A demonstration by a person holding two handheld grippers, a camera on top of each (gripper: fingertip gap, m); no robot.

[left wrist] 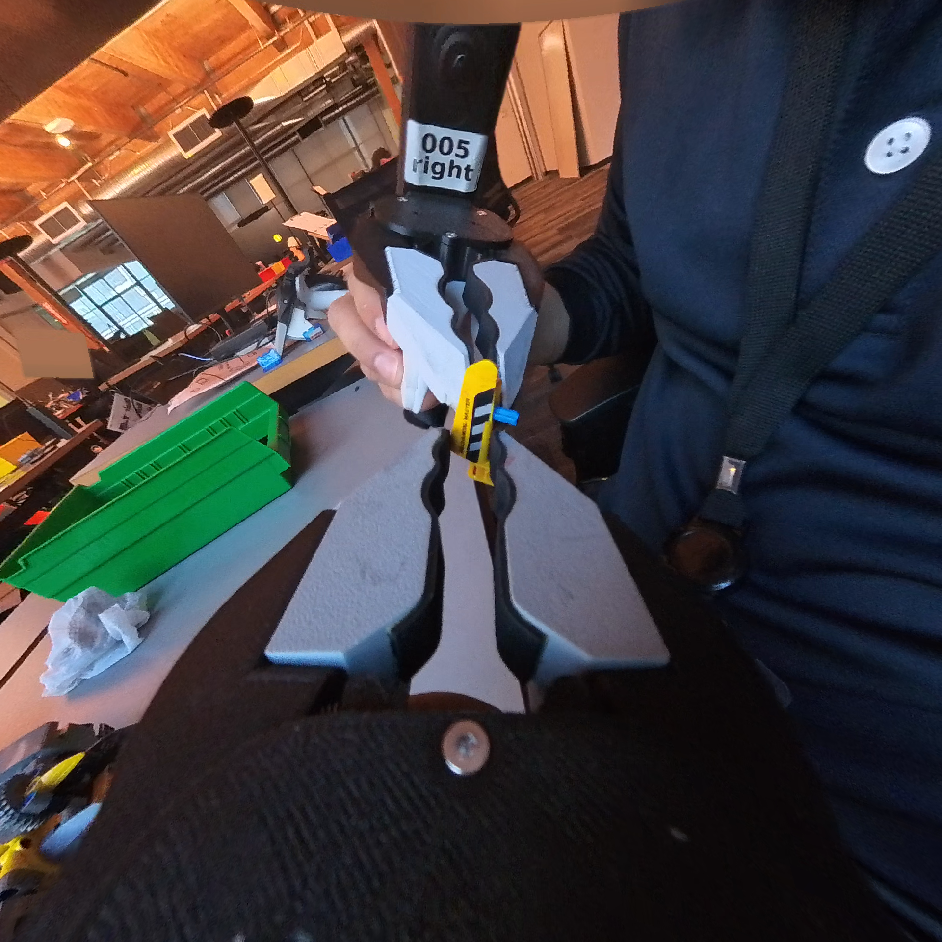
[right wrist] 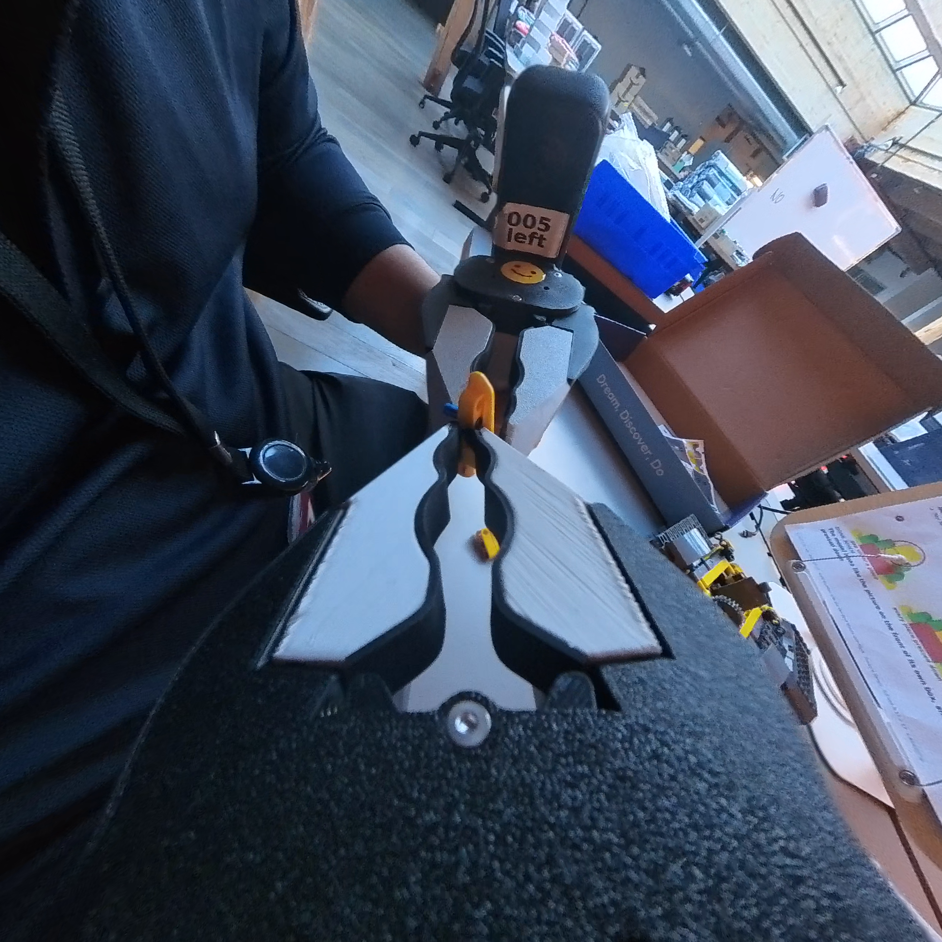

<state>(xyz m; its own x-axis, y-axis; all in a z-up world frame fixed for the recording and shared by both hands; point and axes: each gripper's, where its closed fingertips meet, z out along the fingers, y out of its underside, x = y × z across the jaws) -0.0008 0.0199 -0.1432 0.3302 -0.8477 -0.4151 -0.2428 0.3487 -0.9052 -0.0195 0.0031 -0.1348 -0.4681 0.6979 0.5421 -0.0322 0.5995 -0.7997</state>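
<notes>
Left wrist view: the left gripper (left wrist: pixel 471 439) reaches in from 6 o'clock, its jaws narrow and closed on a yellow piece (left wrist: pixel 476 408) that carries a blue pin (left wrist: pixel 505 415). The right gripper (left wrist: pixel 461 402) meets it from 12 o'clock, pinching the same piece above the table (left wrist: pixel 357 443). Green bins (left wrist: pixel 153 484) sit at 9 o'clock, with a tissue (left wrist: pixel 97 632) below them.

Right wrist view: both grippers clamp the piece at centre. A smaller yellow bit (right wrist: pixel 485 543) lies on the table beneath, and a brown box (right wrist: pixel 764 367) stands at 2 o'clock.

- Could not tell which gripper's tips truly pinched the yellow piece (left wrist: pixel 476 420), its lower end hidden behind a pad.
- Cut off at the left edge: toy parts (left wrist: pixel 30 826), blurred.
- Too small to identify: small yellow bit (right wrist: pixel 487 543).
</notes>
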